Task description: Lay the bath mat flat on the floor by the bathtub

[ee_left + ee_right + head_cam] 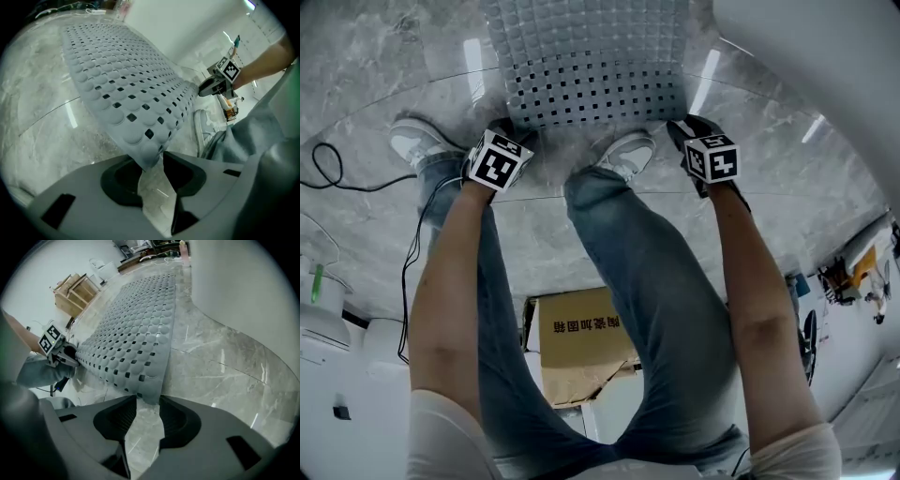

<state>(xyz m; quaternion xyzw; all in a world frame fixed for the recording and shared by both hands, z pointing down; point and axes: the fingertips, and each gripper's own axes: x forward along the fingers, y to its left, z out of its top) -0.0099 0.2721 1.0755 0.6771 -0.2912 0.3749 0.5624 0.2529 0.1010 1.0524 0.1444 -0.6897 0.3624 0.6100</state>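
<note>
Lying spread on the grey floor [375, 84], top centre of the head view: bath mat [591, 66], white bathtub [825, 56] upper right. Left gripper [508, 131] and right gripper [680, 127] at its near corners; both jaws half apart, one corner between each pair of tips, unclamped.

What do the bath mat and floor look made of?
Bath mat: likely soft rubber or plastic, matte grey, moulded bumps and square holes, near edge curving up. Floor: polished stone or marble-look tile, grey veining, glossy reflections, thin joints.
</note>
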